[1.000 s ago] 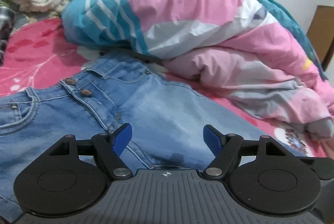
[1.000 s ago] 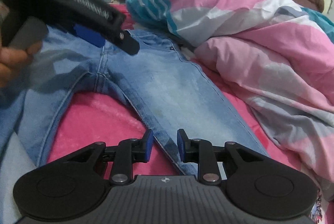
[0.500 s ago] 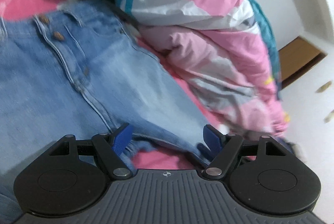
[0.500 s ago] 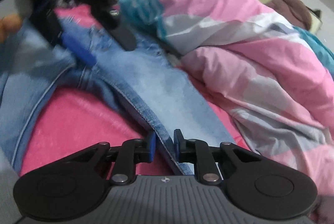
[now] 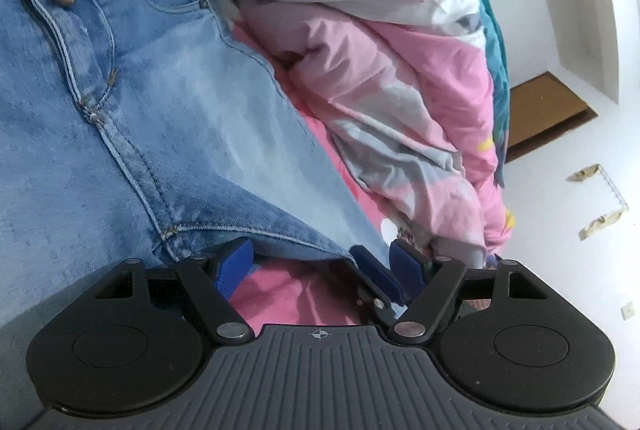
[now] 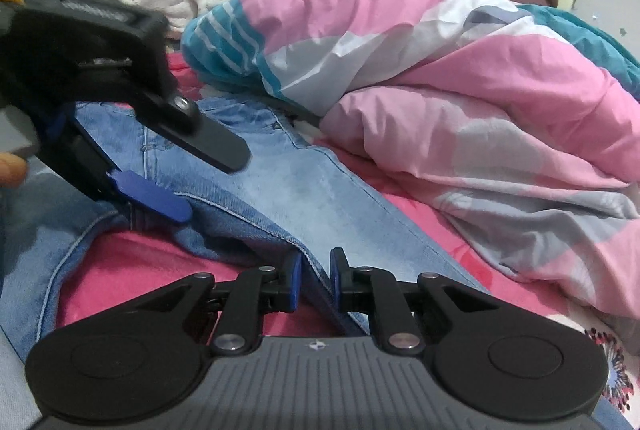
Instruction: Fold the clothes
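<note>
Faded light-blue denim jeans (image 6: 304, 197) lie flat on a pink bedsheet (image 6: 132, 262), beside a rumpled pink, white and teal quilt (image 6: 460, 77). The right gripper (image 6: 314, 280) has just been closing; its blue pads now pinch the inner seam of the leg directly ahead of it. The left gripper (image 5: 320, 266), jaws wide apart and holding nothing, has dropped and rolled since a second ago; it now straddles the crotch hem, one pad (image 6: 152, 195) lying on the denim. With one leg secured, the left gripper probably needs to grasp next, before the leg-over-leg fold begins.
</note>
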{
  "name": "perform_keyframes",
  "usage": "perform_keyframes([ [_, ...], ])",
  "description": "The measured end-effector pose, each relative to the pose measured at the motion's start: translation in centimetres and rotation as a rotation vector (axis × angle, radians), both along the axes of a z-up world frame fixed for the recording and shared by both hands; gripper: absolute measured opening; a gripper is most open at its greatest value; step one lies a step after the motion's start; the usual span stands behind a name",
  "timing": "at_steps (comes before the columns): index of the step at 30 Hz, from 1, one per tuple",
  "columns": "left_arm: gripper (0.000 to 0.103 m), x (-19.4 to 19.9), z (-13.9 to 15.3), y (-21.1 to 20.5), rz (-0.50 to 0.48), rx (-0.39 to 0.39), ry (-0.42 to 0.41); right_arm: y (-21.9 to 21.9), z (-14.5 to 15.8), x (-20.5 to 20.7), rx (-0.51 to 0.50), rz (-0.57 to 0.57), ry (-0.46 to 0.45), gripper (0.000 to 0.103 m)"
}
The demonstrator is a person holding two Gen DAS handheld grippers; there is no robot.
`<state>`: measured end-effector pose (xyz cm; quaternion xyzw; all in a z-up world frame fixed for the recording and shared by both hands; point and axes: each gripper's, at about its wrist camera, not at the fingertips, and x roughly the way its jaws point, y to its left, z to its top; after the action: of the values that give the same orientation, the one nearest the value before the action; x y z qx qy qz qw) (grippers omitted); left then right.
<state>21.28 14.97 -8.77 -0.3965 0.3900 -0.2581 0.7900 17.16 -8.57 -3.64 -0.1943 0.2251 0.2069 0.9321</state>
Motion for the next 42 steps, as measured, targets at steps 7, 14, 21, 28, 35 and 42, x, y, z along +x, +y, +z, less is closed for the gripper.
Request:
perform_keyframes([
  [7,0.076,0.8,-0.5,0.1,0.063,-0.033,0.003,-0.2,-0.2,-0.1,0.012,-0.002,0.004,0.015],
  [14,0.076,0.8,-0.5,0.6,0.090,-0.077,0.004,0.0,-0.2,-1.3,-0.019,0.011,-0.047,0.021],
  [21,0.076,0.6,-0.4,0.7,0.097,-0.089,0.003,1.7,0.2,-4.1,-0.057,0.149,-0.119,0.021],
  [28,0.076,0.6,-0.3,0.9,0.096,-0.109,0.005,5.9,-2.5,-4.0,-0.230,0.298,-0.105,0.021],
  [35,0.076,0.7,-0.3,0.8,0.096,-0.109,0.007,8.1,-3.7,-2.0,-0.327,0.331,-0.093,0.021],
  [42,0.076,0.6,-0.3,1.0,0.096,-0.121,0.008,9.0,-4.3,-0.7,-0.333,0.305,-0.070,0.019],
])
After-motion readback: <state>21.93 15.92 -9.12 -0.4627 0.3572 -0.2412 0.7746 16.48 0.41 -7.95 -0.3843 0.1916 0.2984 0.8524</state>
